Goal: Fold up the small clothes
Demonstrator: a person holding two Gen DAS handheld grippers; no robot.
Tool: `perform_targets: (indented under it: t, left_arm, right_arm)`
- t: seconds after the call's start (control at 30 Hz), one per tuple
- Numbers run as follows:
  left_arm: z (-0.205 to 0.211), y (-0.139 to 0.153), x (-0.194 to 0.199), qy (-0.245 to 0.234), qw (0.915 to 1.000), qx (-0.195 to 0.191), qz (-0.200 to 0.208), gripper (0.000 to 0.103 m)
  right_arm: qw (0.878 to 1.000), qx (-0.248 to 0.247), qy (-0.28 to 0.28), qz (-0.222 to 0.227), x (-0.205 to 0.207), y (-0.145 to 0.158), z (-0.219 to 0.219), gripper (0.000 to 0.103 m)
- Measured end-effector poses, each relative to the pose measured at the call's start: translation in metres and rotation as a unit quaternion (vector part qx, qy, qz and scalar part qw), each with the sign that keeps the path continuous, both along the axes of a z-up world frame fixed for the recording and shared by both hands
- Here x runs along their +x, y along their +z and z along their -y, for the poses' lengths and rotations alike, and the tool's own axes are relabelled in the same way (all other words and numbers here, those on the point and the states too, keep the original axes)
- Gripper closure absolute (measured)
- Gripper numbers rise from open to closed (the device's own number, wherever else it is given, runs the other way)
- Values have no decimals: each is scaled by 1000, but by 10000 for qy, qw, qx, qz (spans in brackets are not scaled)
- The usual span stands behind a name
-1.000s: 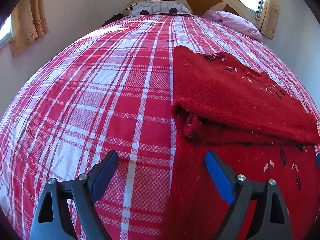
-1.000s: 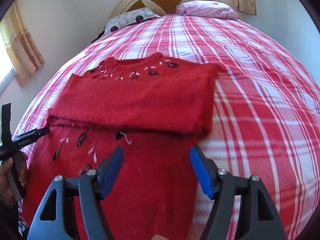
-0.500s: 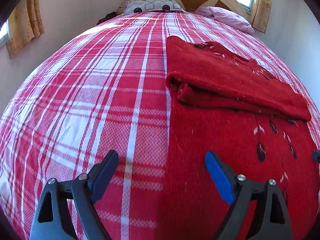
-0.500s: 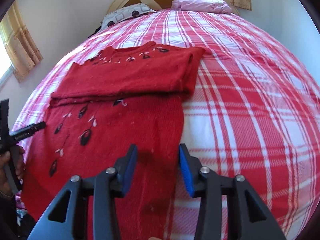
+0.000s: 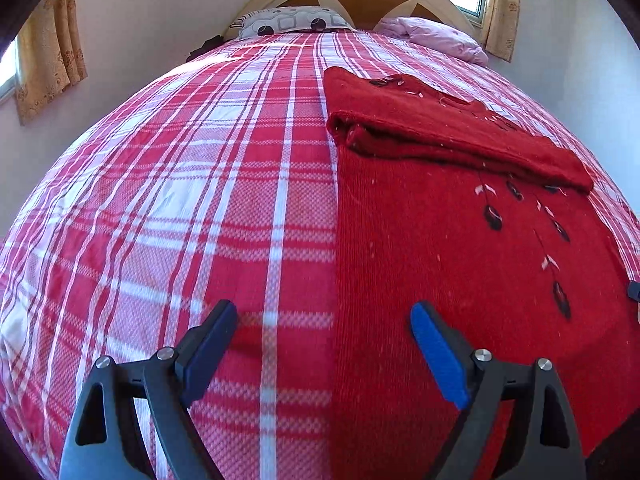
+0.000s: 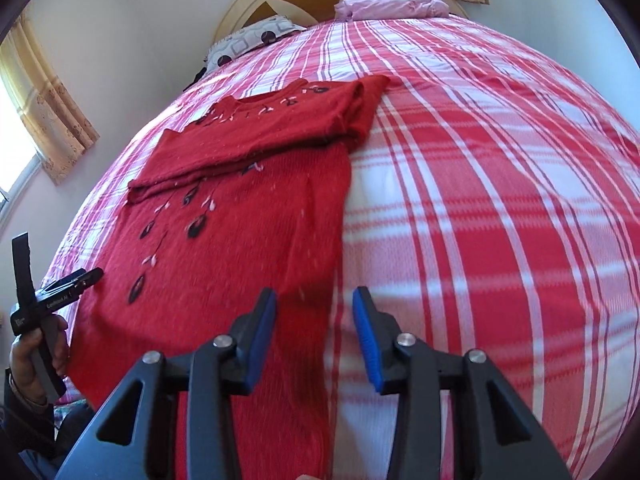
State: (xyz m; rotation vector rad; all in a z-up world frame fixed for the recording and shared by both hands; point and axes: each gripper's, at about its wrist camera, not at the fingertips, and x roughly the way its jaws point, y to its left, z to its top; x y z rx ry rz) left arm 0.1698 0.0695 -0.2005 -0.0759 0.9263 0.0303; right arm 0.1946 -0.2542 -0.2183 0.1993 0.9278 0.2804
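Now, red sweater [image 6: 240, 248] half-folded on plaid bed [image 6: 480, 200], left hand-held gripper [image 5: 320, 344] released, right hand-held gripper [image 6: 314, 320] closing, nothing clamped.

red knit sweater [image 6: 256, 208] | black and white leaf embroidery | flat on plaid bed, top part folded over the body

A bed [image 5: 224, 184] was covered by a red plaid sheet, on which a partly folded red sweater [image 6: 240, 248] and two pillows [image 5: 292, 24] were laid.
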Motion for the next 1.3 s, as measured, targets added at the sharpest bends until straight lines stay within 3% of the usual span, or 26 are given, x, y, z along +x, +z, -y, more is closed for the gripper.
perform_targets:
  t: [0.6,0.7,0.83,1.07,1.17,1.3]
  left_arm:
    - [3,-1,-72,-178,9998,-62,-33,14]
    - [3,-1,-81,-271,9996,-75,-70,14]
    - [2,0,-84,-323,9993,-120,-112,14]
    - [2,-1,-85,-358,9992,-97,-136,14]
    - [2,0,-85,-385,9991,-91,-152,14]
    - [2,0,-87,-422,9989,-112,-162,14]
  right_arm:
    - [9932,975,548,-335,-79,-12,10,61]
    - [9915,1032,713,-331,-86,-14,7,67]
    - [9899,1051,913,-270,-93,-14,2,73]
    - [9815,1492,1190,143,-111,15,12,72]
    - [9835,1511,981,185,-108,12,21,71]
    - [9918,1213,384,-144,-98,-12,31,71]
